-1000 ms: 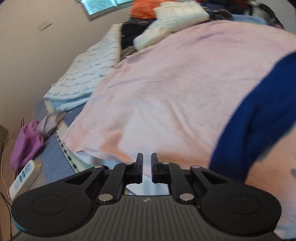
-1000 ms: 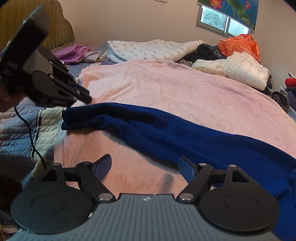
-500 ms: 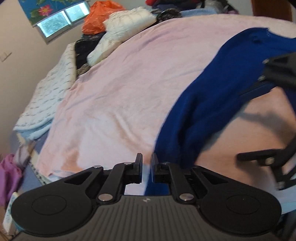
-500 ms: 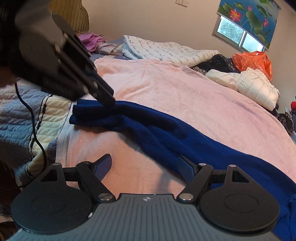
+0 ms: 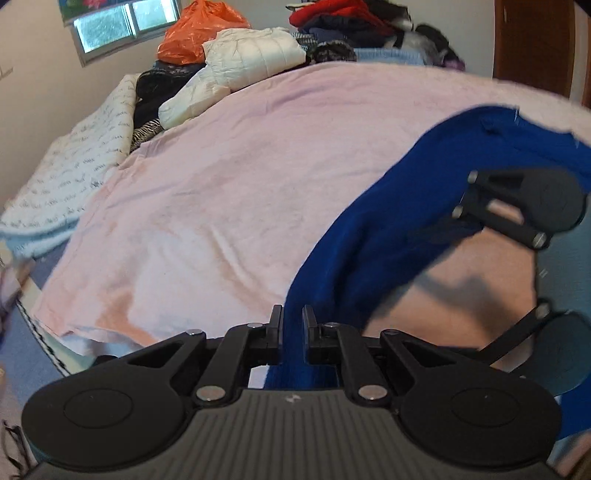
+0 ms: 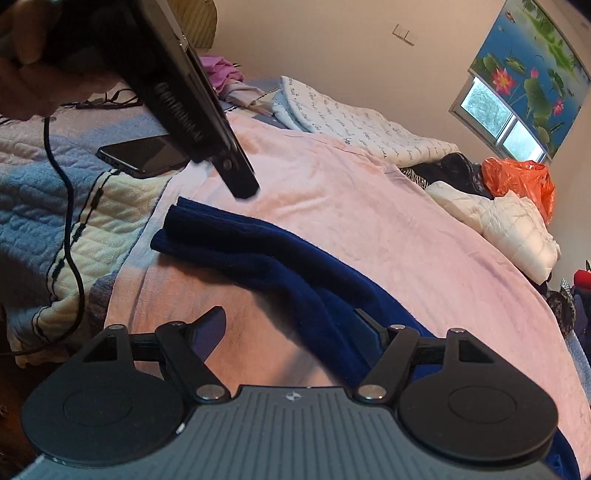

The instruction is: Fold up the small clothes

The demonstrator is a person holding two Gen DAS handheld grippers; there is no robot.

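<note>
Left gripper (image 5: 292, 325) nearly pressed together, dark blue knitted garment (image 6: 266, 258) between its fingers; right gripper (image 6: 291, 328) spread wide over it. Garment lies stretched across pink bedsheet (image 5: 229, 192). Script on white quilt (image 6: 354, 125) unreadable.

Two hand-held grippers (image 5: 292, 320) (image 6: 291, 323), one blue garment (image 6: 280, 266), one phone (image 6: 142, 157), one orange bag (image 5: 197, 33).

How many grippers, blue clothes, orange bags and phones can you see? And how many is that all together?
Grippers: 2, the left gripper and the right gripper
Blue clothes: 1, the blue garment lying on the pink blanket
Orange bags: 1, the orange bag
Phones: 1, the black phone
Total: 5
</note>
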